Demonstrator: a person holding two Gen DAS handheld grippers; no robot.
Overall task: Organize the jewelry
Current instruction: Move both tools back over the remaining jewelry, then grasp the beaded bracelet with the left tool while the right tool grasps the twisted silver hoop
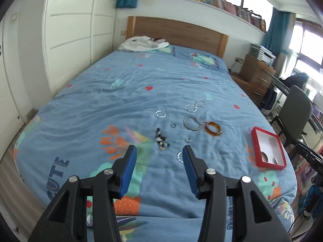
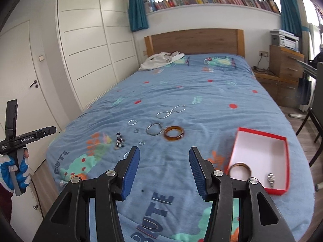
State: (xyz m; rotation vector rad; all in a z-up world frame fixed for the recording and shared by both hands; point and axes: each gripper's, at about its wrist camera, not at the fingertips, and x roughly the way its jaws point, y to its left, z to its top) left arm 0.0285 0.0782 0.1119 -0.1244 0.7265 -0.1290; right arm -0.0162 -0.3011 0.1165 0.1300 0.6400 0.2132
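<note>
Left wrist view has my left gripper (image 1: 159, 155) hanging above the foot of the bed (image 1: 121, 92), its blue pads spread wide with nothing between them. Right wrist view shows my right gripper (image 2: 164, 157) the same way, released and empty, over the blue cover near the foot edge.

Jewelry lies scattered on the cover between the middle of the bed and its foot. A small heap of dark beads (image 2: 119, 141) sits toward the left edge, with a little ring (image 2: 142, 142) just beside it and another small ring (image 2: 136, 130) a bit further up. An amber bangle (image 2: 174, 133) lies beside a large silver hoop (image 2: 154, 129), the two close together, though I cannot tell whether they touch. Further toward the headboard (image 2: 193, 40) lies a pair of linked silver loops (image 2: 170, 111), and a thin silver bracelet (image 2: 132, 122) rests to their left.

Near the right edge, by the foot corner, sits a red box (image 2: 262, 134) with a white floor. Inside it, along the wall nearest me, lie a brown bangle (image 2: 240, 170) and a small silver piece (image 2: 271, 178), well apart from each other.

White clothing (image 2: 159, 60) is crumpled against the headboard.
</note>
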